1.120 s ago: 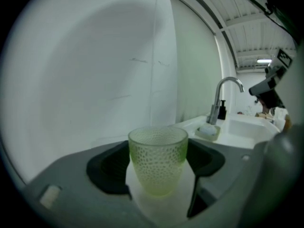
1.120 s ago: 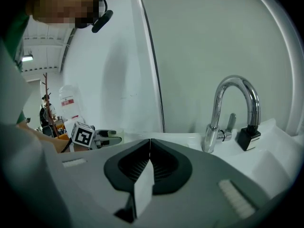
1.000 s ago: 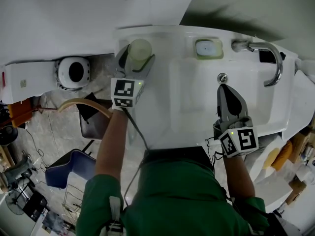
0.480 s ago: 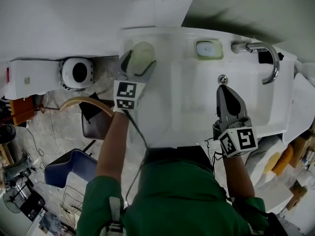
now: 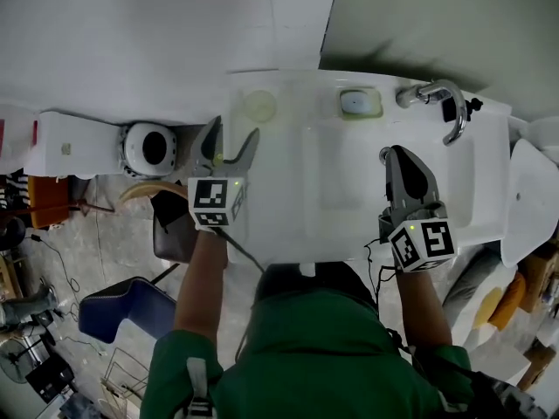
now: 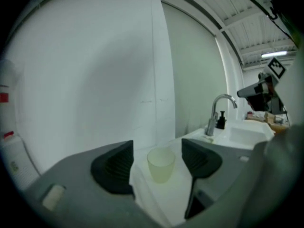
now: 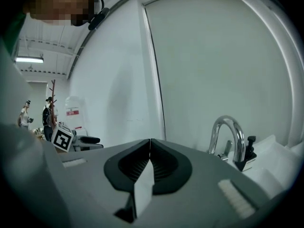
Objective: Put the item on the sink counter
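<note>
Cup upright on the worktop, left gripper clear of it

The left gripper (image 5: pixel 231 140) was apart and empty, its jaws having just closed slightly; the right gripper (image 5: pixel 400 160) was together. At the left one's 1 o'clock stood the pale cup (image 5: pixel 259 105), on the worktop (image 5: pixel 288 225). It was probably light, thin plastic, best clasped gently mid-wall.

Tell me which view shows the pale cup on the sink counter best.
The left gripper view: the cup stands upright on the sink counter, seen side-on, whole and central. The head view shows the cup only from above, a faint ring against the white counter. The right gripper view does not show it.
</note>
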The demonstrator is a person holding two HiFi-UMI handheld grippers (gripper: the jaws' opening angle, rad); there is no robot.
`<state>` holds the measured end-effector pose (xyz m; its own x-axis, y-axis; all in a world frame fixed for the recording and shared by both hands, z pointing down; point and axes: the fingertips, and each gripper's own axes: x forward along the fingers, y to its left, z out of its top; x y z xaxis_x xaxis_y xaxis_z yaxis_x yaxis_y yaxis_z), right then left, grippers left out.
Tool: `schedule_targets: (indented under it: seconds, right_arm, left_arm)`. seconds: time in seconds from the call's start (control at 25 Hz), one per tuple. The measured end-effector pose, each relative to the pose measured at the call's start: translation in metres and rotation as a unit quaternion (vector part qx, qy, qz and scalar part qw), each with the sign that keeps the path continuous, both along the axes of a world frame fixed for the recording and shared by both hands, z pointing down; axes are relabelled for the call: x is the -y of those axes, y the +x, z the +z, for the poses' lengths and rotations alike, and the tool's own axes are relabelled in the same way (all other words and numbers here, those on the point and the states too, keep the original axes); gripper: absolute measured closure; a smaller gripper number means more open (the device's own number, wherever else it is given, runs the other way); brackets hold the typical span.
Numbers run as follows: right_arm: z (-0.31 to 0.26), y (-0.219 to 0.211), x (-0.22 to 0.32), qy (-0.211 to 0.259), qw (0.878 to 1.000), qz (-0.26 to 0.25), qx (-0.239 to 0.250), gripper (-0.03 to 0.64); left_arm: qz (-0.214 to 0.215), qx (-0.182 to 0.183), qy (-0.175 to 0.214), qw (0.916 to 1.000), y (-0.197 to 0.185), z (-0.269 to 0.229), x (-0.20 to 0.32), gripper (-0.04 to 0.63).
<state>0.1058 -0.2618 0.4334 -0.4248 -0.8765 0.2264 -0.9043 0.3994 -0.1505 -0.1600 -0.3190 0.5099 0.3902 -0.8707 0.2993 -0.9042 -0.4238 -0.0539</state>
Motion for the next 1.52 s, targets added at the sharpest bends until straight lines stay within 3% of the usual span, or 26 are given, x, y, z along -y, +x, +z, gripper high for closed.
schedule_targets:
  seconds: [0.16,0.28,0.48,0.8,1.52]
  right_arm:
    - [-0.03,-0.001,-0.009,0.032,0.999,-0.008,0.009,0.615]
    - [-0.053,-0.004,-0.015,0.051,0.999,-0.011,0.015,0.615]
    - [-0.091,-0.011,-0.025,0.087,0.996,-0.016,0.021,0.615]
    - [-0.146,-0.008,-0.037,0.141,0.989,-0.022,0.025,0.615]
    - [-0.231,0.005,-0.054,0.252,0.966,-0.04,0.046,0.615]
  left_arm:
    - [-0.023,-0.032,0.033,0.9987,-0.003,-0.055,-0.029,0.374]
    - [-0.017,-0.036,0.066,0.997,0.003,-0.095,-0.049,0.442]
    - [-0.011,-0.017,0.112,0.9935,0.015,-0.151,-0.077,0.514]
    - [-0.016,-0.038,0.169,0.9848,0.025,-0.219,-0.098,0.585]
    - [-0.02,-0.05,0.251,0.9664,0.034,-0.306,-0.12,0.597]
